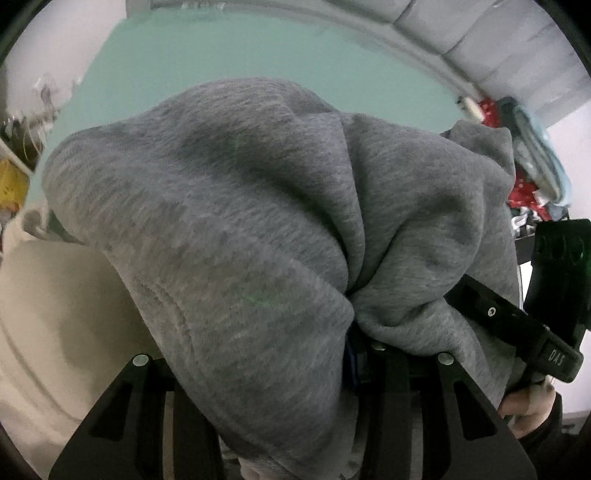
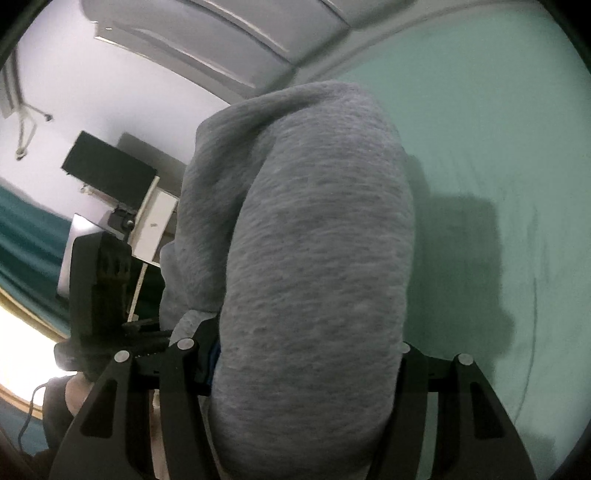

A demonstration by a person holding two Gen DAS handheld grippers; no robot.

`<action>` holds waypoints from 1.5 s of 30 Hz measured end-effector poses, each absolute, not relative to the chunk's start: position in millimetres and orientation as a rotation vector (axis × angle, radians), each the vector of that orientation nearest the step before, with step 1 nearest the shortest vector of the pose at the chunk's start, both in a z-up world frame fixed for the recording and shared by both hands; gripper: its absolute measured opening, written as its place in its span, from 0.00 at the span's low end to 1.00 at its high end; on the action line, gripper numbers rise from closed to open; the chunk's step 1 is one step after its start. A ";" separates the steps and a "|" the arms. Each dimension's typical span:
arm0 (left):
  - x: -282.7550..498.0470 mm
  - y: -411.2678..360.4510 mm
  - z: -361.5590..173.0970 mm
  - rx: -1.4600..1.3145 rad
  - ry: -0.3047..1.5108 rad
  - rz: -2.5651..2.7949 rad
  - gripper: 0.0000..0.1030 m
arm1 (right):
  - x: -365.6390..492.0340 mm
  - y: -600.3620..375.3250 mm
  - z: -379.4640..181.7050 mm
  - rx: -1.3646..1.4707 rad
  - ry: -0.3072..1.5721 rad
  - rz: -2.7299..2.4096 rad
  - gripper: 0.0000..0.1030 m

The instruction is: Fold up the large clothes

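Observation:
A thick grey sweatshirt (image 1: 229,206) hangs bunched over the green bed sheet (image 1: 258,48). In the left wrist view it drapes over my left gripper (image 1: 295,314) and hides the fingertips; the cloth gathers into a pinch between the jaws. At the right edge of that view is my right gripper (image 1: 554,295), held by a hand (image 1: 528,410). The right wrist view shows a fat roll of the sweatshirt (image 2: 317,236) filling the gap of my right gripper (image 2: 303,332), which is shut on it. My left gripper (image 2: 99,280) shows at the left there.
Grey padded headboard (image 1: 480,33) borders the far side of the green sheet (image 2: 498,110). A heap of red and teal clothes (image 1: 532,158) lies at the right. Beige surface (image 1: 55,314) lies lower left. A black monitor (image 2: 110,170) and white desk (image 2: 155,221) stand beyond.

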State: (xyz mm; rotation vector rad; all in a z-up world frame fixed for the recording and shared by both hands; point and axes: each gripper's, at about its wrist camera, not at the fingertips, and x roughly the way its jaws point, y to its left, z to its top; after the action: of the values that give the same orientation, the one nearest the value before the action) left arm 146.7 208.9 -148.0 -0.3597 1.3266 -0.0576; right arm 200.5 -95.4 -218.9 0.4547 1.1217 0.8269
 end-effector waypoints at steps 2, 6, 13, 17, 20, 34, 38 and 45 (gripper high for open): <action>159.7 210.0 -160.1 -0.359 1.364 -0.046 0.42 | 206.9 -97.9 -231.9 0.471 1.153 0.821 0.57; 168.7 202.6 -183.0 -0.341 1.418 -0.035 0.41 | 221.5 -102.0 -257.5 0.505 1.206 0.803 0.57; 183.0 197.5 -200.3 -0.347 1.467 -0.027 0.42 | 235.2 -102.5 -272.2 0.520 1.231 0.812 0.59; 184.1 200.6 -201.4 -0.357 1.477 -0.024 0.45 | 238.4 -100.1 -276.8 0.493 1.230 0.802 0.69; 184.3 203.7 -199.8 -0.356 1.474 -0.028 0.46 | 243.5 -105.6 -276.3 0.425 1.211 0.757 0.88; 160.7 228.8 -172.9 -0.401 1.398 0.001 0.54 | 249.5 -114.5 -256.3 0.196 1.167 0.624 0.99; 152.1 240.9 -161.6 -0.389 1.382 0.023 0.55 | 249.5 -113.8 -247.9 0.156 1.153 0.594 0.99; 142.6 247.4 -139.0 -0.371 1.330 0.080 0.56 | 243.1 -130.8 -237.3 0.137 1.130 0.548 0.99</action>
State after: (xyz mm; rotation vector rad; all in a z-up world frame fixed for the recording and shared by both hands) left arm 142.6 247.4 -139.0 -0.3708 1.3304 0.0802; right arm 243.1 -130.8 -237.3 0.1366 1.1300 0.5481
